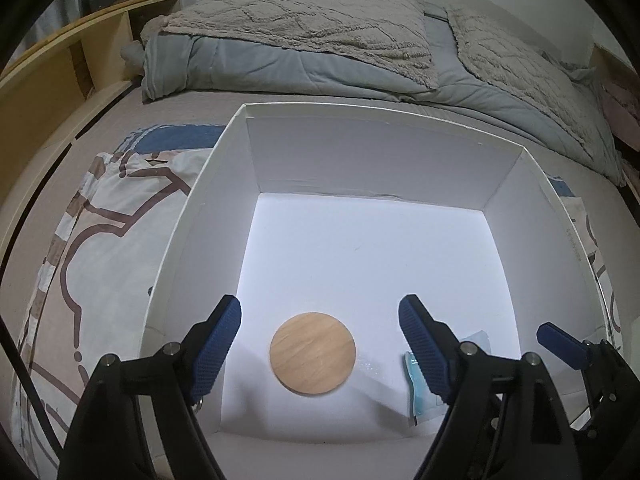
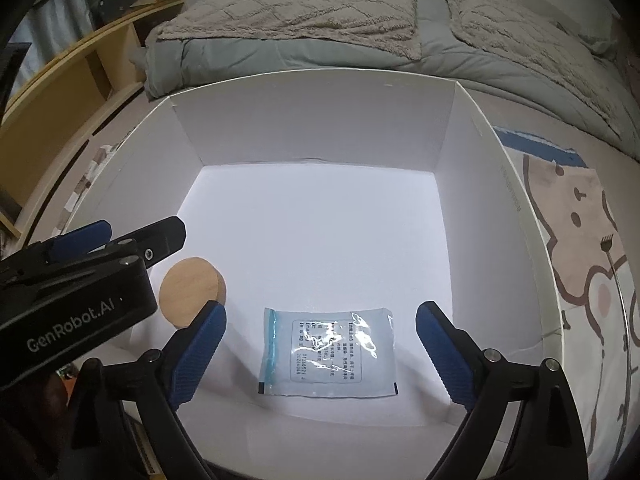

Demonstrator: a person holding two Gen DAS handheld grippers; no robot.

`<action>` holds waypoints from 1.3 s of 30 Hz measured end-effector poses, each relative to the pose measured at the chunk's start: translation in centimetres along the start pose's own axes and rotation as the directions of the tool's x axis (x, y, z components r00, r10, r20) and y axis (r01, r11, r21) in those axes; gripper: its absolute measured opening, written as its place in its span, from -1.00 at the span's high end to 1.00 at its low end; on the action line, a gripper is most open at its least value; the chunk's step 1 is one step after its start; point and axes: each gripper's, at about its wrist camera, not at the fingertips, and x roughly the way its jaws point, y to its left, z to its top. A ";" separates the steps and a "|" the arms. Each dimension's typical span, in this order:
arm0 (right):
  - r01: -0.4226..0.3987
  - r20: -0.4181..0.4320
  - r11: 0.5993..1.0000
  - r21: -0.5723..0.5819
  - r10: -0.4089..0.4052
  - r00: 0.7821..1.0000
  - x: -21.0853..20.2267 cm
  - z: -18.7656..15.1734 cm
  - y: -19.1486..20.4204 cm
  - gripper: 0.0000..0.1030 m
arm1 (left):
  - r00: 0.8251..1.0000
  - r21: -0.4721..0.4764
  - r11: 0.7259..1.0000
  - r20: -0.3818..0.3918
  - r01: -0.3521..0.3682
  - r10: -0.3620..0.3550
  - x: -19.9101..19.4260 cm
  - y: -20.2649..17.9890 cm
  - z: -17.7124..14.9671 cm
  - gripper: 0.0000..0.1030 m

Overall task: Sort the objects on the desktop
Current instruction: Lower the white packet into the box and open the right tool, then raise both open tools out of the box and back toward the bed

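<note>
Inside a white box (image 1: 208,184) set on a bed (image 1: 60,168), two things lie on the floor near the box's near wall: a round wooden disc (image 1: 313,353) toward the near left corner and a clear packet (image 2: 327,351) with a blue strip and printed text to its right. From the left wrist view the packet is mostly hidden behind a blue finger, only a pale blue corner showing; its print is too small to read in either view. The left gripper (image 1: 320,344) hangs over the disc with its jaws apart, nothing between the pads, the disc lying flat below the gap. The right gripper (image 2: 321,354) stands with jaws wide apart over the packet, pads clear of it on both sides. In the right wrist view the left gripper's black body covers part of the disc and the box's near left corner. Both grippers' lower parts are cut off by the frame. Under the box lies a patterned cloth (image 2: 580,240), partly covered by it. Beyond the far wall a grey quilt (image 1: 304,36) is heaped, and a wooden shelf (image 1: 60,56) stands at the left.
</note>
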 end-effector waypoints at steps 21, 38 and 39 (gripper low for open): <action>0.020 0.146 0.998 0.058 -0.028 0.989 -4.7 -0.4 -0.7 -1.00 | 0.996 -0.014 0.999 0.086 -0.032 0.033 -4.5 1.7 -0.6 -0.99; 0.024 0.331 0.998 0.058 -0.042 0.943 -14.3 -1.7 -0.9 -1.00 | 0.973 0.023 0.999 0.231 -0.023 0.017 -14.1 2.4 -1.5 -0.99; 0.023 0.339 0.998 0.053 -0.040 0.940 -14.7 -1.9 -0.8 -1.00 | 0.970 0.025 1.000 0.243 -0.017 0.011 -14.9 2.4 -1.5 -0.99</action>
